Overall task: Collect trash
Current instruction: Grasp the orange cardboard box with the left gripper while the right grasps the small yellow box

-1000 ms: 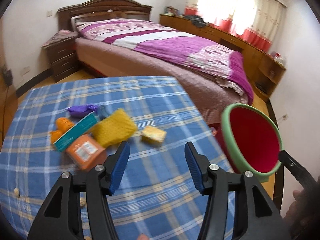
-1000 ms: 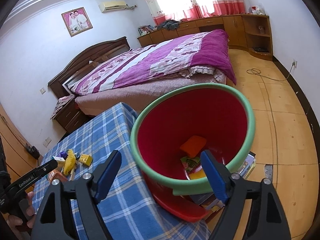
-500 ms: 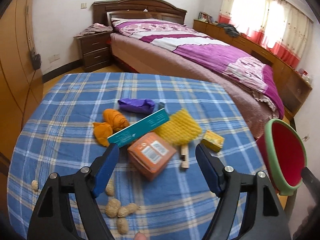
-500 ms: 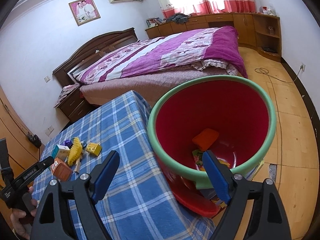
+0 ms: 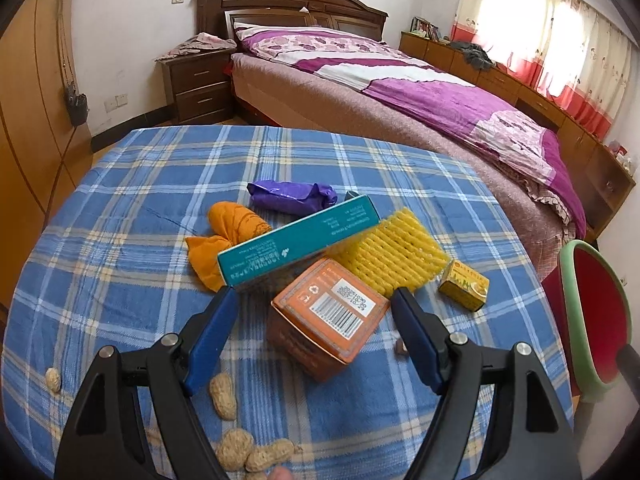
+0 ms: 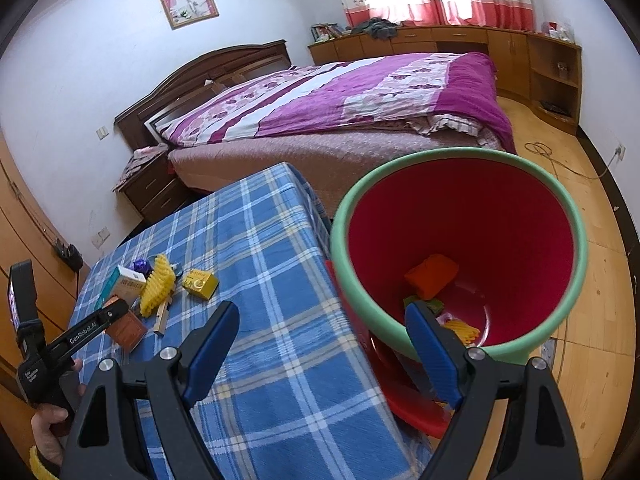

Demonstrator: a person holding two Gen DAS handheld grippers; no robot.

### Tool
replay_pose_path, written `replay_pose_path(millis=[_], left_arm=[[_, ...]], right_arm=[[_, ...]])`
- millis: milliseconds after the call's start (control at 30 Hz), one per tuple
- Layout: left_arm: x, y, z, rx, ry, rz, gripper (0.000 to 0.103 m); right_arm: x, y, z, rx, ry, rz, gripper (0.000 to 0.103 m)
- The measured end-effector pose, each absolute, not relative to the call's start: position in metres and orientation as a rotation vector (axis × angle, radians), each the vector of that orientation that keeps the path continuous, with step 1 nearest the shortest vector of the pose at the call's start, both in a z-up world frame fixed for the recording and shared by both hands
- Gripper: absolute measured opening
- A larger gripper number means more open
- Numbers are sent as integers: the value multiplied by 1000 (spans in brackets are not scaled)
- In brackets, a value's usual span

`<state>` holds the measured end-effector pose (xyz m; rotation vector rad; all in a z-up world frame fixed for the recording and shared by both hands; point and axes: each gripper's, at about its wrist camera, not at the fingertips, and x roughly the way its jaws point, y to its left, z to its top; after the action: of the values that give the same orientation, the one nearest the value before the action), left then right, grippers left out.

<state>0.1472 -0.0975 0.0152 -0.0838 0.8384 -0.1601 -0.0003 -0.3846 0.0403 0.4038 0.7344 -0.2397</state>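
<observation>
Since the earlier frame the left gripper had closed in on the trash pile, its jaws spread wide either side of the orange box on the table. The box looked light, stiff cardboard, best pinched across its flat side walls.

In the right view, the right gripper hung released and empty beside the box-side rim of the bin.

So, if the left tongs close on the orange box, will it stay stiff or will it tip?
The orange box looks like thin printed carton, so probably light and somewhat crushable under a hard squeeze. It sits tilted, one edge apparently propped near the teal box, so a push may rock it. The open left tongs straddle it; its flat sides should grip well.
</observation>
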Motion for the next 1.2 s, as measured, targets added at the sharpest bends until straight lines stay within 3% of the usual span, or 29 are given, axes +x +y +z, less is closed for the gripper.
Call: replay_pose_path(millis=[300, 400, 1200], left_arm=[[156, -86, -1, -141, 904, -162, 77], [157, -83, -3, -158, 912, -178, 66], [150, -30, 16, -172, 822, -94, 65]], right_arm=[[29, -365, 34, 370, 767, -186, 87], [40, -357, 31, 365, 783, -165, 87], [144, -280, -14, 261, 917, -65, 87]])
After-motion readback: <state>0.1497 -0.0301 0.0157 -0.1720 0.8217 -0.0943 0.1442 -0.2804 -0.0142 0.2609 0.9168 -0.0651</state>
